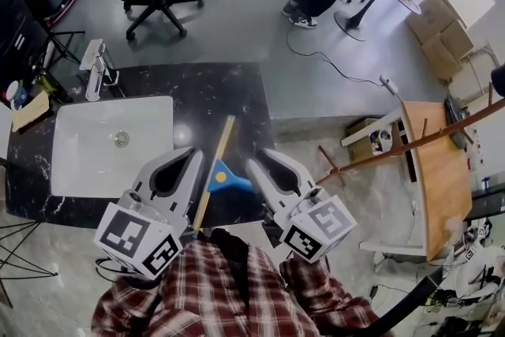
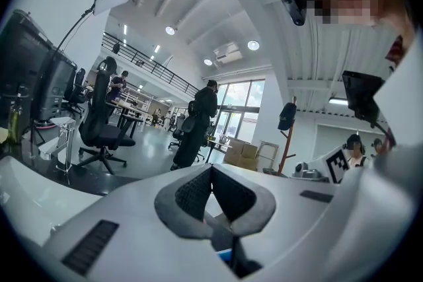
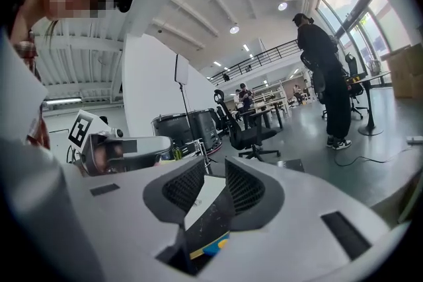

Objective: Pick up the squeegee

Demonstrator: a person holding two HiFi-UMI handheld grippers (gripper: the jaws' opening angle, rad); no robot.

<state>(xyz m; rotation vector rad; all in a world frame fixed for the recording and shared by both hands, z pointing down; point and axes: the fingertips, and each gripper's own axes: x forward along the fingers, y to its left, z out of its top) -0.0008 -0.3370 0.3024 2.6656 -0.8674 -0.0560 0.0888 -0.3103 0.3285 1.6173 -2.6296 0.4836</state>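
Though partial elsewhere, squeegee whole overhead

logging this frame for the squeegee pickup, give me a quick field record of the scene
target: wooden-handled squeegee with blue head
resting on: black marble counter, right of the white rectangular sink
relative to grippers: lies between the two in the head view
left gripper: jaws together, empty
right gripper: jaws apart, nothing between the pads
task status: squeegee not yet gripped
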